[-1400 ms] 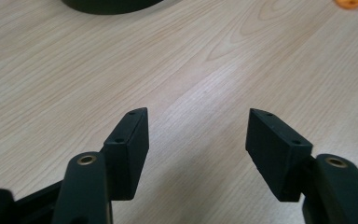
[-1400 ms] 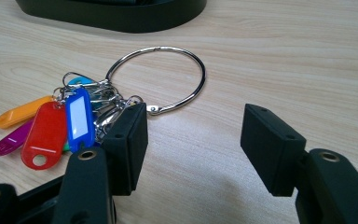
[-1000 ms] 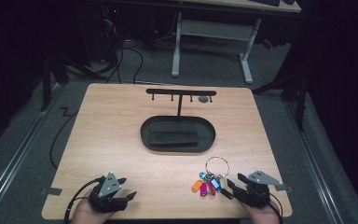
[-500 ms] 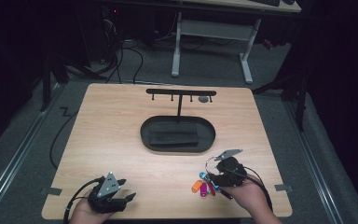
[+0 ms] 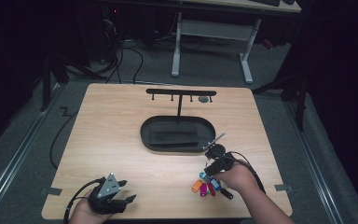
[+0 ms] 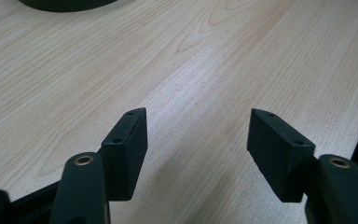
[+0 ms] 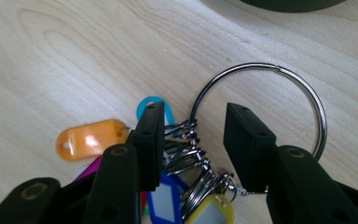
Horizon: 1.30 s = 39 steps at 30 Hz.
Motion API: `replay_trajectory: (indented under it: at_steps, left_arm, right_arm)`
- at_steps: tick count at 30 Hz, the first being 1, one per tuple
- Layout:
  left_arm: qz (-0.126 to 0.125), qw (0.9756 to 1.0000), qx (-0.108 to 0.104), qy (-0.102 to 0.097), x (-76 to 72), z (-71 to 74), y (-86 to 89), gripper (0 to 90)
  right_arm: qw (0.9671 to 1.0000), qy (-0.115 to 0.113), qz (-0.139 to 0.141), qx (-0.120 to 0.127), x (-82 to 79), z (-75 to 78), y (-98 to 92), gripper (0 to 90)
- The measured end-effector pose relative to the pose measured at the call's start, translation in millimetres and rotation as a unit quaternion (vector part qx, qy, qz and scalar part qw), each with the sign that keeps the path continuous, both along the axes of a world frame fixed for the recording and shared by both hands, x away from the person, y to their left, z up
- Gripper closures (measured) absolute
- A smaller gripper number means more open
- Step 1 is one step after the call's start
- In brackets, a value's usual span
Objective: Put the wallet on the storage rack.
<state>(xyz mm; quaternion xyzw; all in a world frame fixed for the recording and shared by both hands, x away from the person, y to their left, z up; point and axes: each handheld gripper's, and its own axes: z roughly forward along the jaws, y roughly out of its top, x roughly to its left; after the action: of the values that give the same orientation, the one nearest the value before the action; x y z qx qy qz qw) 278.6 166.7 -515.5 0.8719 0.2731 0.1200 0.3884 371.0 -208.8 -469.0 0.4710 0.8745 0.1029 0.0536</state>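
black oval tray (image 5: 147, 135) sits mid-counter, a thin black rack (image 5: 181, 92) with small hooks standing behind it toward the far edge. nothing lies between the tray and the near right corner but bare wood. key ring (image 7: 261, 100), a big metal loop, lies flat on the counter (image 5: 107, 140) near the right end of the near edge, just off the tray's right end; small split rings bunched on it carry coloured tags (image 5: 206, 185): orange tag (image 7: 89, 139), blue, yellow, pink, light blue.

right gripper (image 7: 193, 130) comes in from the near edge, hand (image 5: 237, 178) behind it, pointed down and forward over the bunch. its jaws have just been closing; they straddle the cluster of small rings and the loop's near arc, not yet pressing on them, gap left each side. left gripper (image 6: 196, 135) rests at the near left corner, held in the left hand (image 5: 86, 212), low over bare wood, jaws spread wide with nothing between.

counter is light wood grain. room is dark: grey floor, cables, white desk legs (image 5: 175, 44) beyond the far edge.
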Motion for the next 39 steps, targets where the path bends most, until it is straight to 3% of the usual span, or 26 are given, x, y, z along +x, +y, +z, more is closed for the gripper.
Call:
replay_trajectory:
  at_steps: [2,7,11,17,25,33,34,35,39]
  left_arm:
    - [-0.002,1.0,0.003,0.001,0.5,-0.7,-0.2,38.5]
    - [-0.005,1.0,0.007,-0.002,-0.5,-0.9,-1.2,38.5]
    - [-0.007,0.9999,0.009,-0.006,-1.8,-1.0,-2.3,38.5]
    - [-0.007,0.9999,0.011,-0.008,-2.6,-0.8,-1.6,38.5]
    - [-0.009,0.9999,0.006,-0.004,-2.7,-0.9,-1.1,38.5]
    - [-0.01,0.9999,0.007,-0.006,-3.3,-0.7,-1.7,38.6]
    - [-0.01,0.9999,0.007,-0.006,-3.2,-0.5,-1.5,38.6]
    - [-0.009,0.9999,0.007,-0.006,-3.2,-0.4,-1.4,38.6]
    - [-0.009,0.9999,0.008,-0.005,-1.7,-1.2,-1.4,38.6]
  right_arm:
    - [0.9996,0.022,-0.013,-0.008,6.5,-5.2,4.0,61.8]
    - [0.9986,0.044,-0.021,-0.018,15.7,-15.1,6.8,63.2]
    - [0.9986,0.043,-0.009,-0.029,18.9,-18.9,9.0,64.5]
    - [0.9968,0.058,-0.023,-0.05,24.6,-19.7,13.1,69.7]
    - [0.9935,0.088,-0.04,-0.059,31.6,-19.3,17.0,84.8]
    - [0.9938,0.089,-0.014,-0.064,32.6,-19.5,17.7,86.1]
    - [0.9937,0.088,-0.021,-0.066,30.9,-19.1,18.9,86.2]
    - [0.994,0.084,-0.009,-0.069,30.3,-18.9,18.7,86.2]
    - [0.9946,0.081,0.005,-0.065,24.5,-7.8,19.8,86.1]
